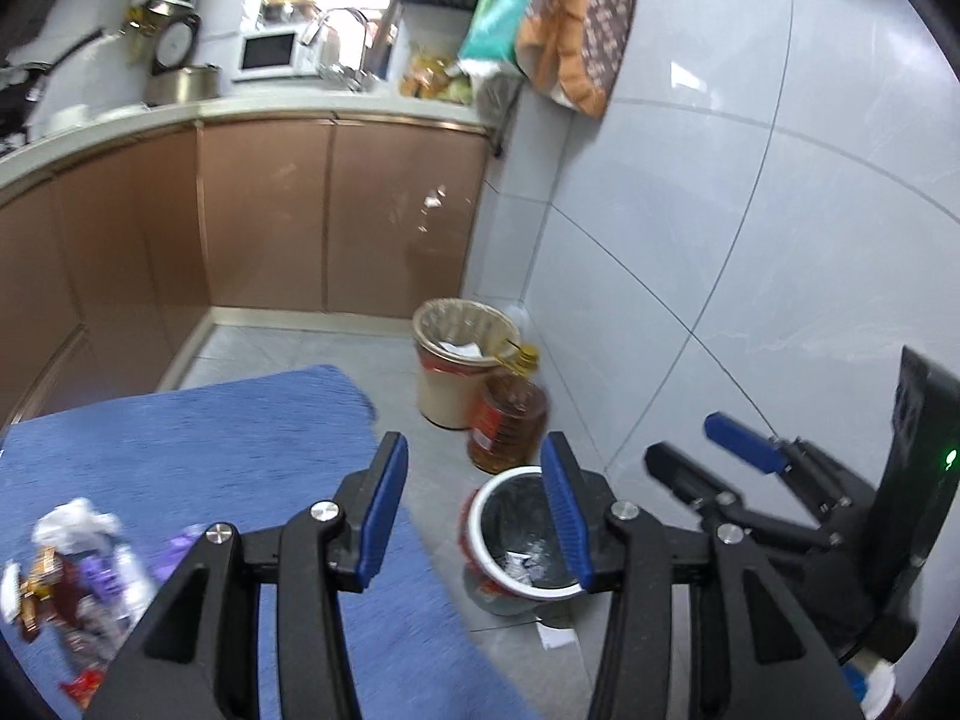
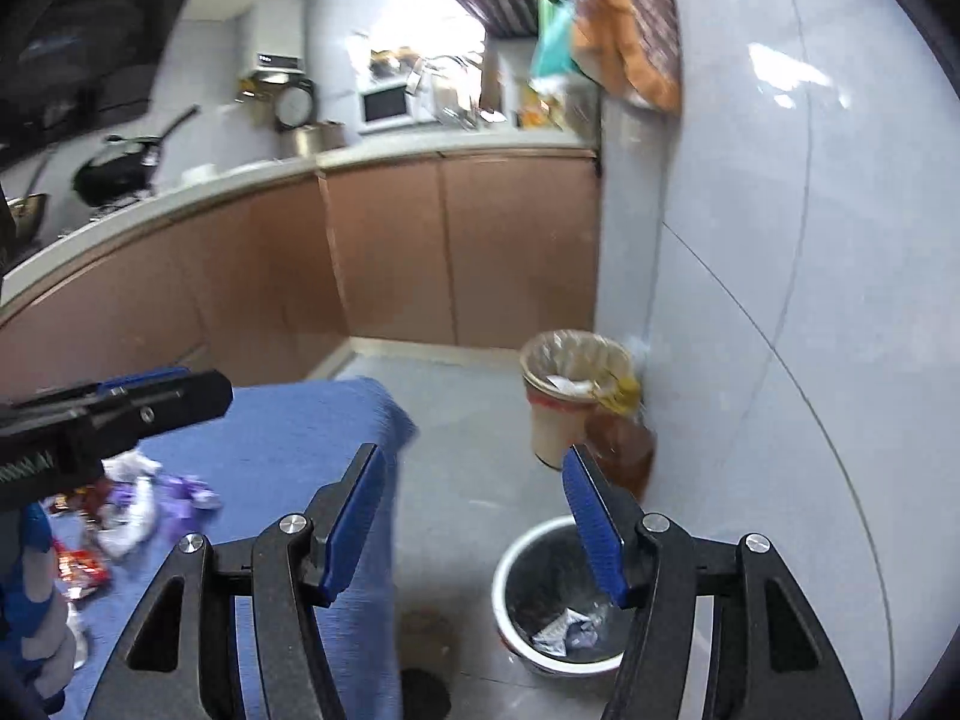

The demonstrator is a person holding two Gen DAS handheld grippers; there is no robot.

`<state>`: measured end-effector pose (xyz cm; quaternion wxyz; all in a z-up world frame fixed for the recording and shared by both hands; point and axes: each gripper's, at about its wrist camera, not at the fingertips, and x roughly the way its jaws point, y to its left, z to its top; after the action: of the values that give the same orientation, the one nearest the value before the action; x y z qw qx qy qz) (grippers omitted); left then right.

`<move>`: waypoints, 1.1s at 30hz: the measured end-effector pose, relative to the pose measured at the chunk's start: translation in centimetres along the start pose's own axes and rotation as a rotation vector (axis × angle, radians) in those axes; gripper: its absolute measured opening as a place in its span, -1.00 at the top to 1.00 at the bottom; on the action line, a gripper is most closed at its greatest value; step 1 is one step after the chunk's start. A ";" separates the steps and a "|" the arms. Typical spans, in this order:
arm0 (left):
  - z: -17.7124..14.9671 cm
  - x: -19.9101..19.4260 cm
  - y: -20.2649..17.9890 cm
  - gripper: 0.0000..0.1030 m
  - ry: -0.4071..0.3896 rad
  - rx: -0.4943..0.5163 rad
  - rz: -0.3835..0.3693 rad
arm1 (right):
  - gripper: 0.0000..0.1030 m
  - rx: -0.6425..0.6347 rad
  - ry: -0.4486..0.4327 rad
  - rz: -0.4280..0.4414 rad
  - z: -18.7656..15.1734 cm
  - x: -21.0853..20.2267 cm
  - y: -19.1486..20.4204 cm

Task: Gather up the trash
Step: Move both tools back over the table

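Overhead, left claw (image 1: 474, 510) half-open, empty; right claw (image 2: 474, 519) half-open, empty, above bin (image 2: 510, 570)

Pale tiled wall (image 1: 690, 192), grey tile floor (image 2: 468, 468), copper-brown cabinets (image 1: 336, 216), white countertop (image 2: 420, 151)

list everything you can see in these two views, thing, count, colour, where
wrappers: a heap, purple, red and white, on the cloth, left
cloth: one, blue, covering the surface at lower left
near bin: one, white rim, dark liner, on the floor by the cloth, scraps inside
far bin: one, cream with clear liner, by the wall corner
oil bottle: one, amber with yellow cap, between the bins
cabinets: a row, brown, under the counter
microwave: one, white, on the counter
pan: one, black, on the stove
left tool: black with blue pads, open, empty
right tool: same, open, empty
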<state>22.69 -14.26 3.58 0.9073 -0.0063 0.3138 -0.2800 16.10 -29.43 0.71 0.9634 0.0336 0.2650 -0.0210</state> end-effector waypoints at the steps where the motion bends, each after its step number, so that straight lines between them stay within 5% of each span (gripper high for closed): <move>1: -0.3 -1.3 0.4 0.14 -0.010 -0.002 0.010 | -0.15 -0.008 -0.010 0.008 0.2 -0.5 0.4; 19: -5.9 -19.0 6.6 0.14 -0.151 -0.040 0.202 | -0.16 -0.141 -0.169 0.172 1.7 -12.7 10.0; 33: -8.1 -23.4 13.8 0.14 -0.168 -0.143 0.318 | -0.18 -0.166 -0.191 0.263 2.2 -14.0 12.4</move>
<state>9.83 10.68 7.73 0.9602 -0.0446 0.2533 -0.1086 5.94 -16.92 10.41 0.9781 -0.0140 0.1664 0.1241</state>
